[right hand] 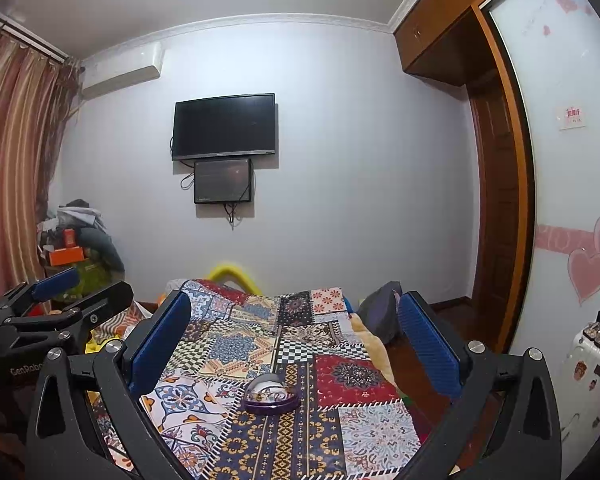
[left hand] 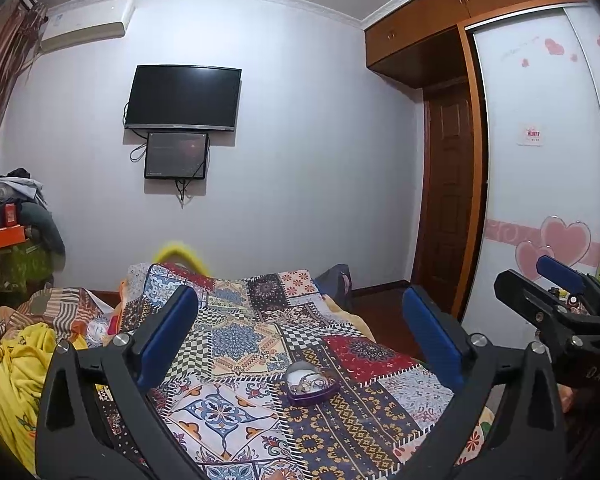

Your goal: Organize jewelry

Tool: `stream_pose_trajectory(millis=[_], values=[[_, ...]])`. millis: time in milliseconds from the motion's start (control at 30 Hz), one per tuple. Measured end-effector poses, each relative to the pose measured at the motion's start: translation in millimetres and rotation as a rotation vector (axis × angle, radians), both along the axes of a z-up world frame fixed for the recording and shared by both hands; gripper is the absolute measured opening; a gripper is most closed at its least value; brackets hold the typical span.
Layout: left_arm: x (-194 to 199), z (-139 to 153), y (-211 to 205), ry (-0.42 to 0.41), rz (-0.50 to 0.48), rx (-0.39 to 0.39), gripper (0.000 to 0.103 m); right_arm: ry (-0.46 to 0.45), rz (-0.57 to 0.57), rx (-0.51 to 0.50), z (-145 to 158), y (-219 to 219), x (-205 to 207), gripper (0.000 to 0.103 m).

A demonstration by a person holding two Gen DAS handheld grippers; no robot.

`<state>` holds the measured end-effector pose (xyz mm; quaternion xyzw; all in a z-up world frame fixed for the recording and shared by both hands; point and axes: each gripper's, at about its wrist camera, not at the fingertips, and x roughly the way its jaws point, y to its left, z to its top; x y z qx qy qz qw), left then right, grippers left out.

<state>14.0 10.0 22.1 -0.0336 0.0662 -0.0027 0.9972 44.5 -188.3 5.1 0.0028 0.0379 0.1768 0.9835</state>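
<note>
A heart-shaped purple box [left hand: 310, 387] with a clear domed lid, jewelry [left hand: 308, 381] tangled inside, sits on the patchwork bedspread [left hand: 236, 344], near its closer edge. The left gripper [left hand: 300, 336] hovers above the bed, its blue ribbed pads [left hand: 168, 336] spread wide and holding nothing. The right gripper [right hand: 296, 340] is likewise wide apart and empty, with blue textured pads [right hand: 428, 344]. Its black frame reads "DAS"; the left gripper's reads "GenRobo", the rest cut off

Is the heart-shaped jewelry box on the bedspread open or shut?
Open. The purple heart-shaped jewelry box has no lid on it in either view, and jewelry pieces show inside. It sits flat on the patchwork bedspread.
</note>
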Motion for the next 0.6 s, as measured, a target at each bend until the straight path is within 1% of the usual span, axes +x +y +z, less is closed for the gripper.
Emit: stream_pose_trajectory(millis=[433, 600], values=[[1, -4, -10, 0.007, -0.022, 0.045, 0.103, 0.005, 0.001, 0.003, 1, -1, 3, 0.103], [2, -4, -12, 0.010, -0.023, 0.047, 0.103, 0.007, 0.000, 0.005, 0, -1, 4, 0.103]])
